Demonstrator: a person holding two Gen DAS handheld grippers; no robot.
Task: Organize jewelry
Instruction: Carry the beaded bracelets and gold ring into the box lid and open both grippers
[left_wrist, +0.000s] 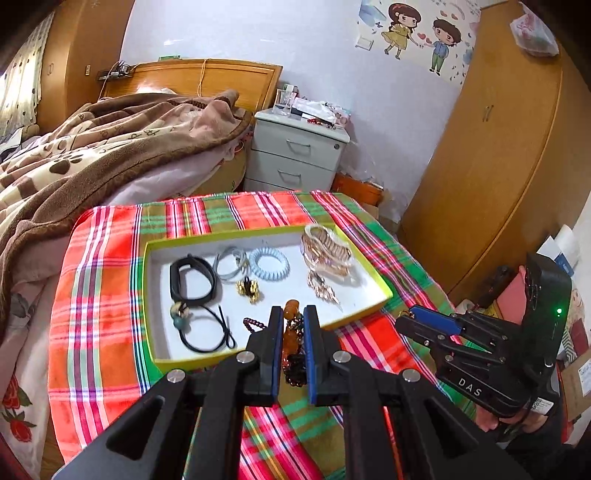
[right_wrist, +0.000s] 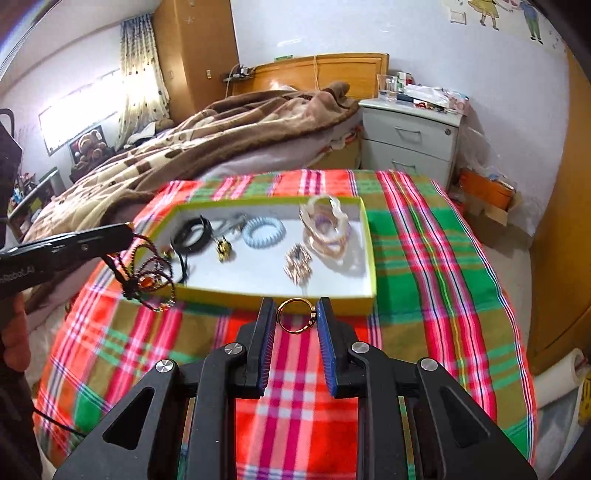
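The left gripper (left_wrist: 293, 325) has its jaws pinched nearly together on a dark beaded necklace with amber beads (right_wrist: 147, 275), which dangles in loose loops over the near left corner of the yellow-rimmed box (right_wrist: 369, 258). The right gripper (right_wrist: 295, 314) holds a gold ring (right_wrist: 295, 316) between half-open jaws, above the plaid-covered table (right_wrist: 424, 258) just short of the box. The necklace looks limp and tangle-prone (best lowered slowly). The ring seems light, stiff and slippery; gripping across its band suits it.
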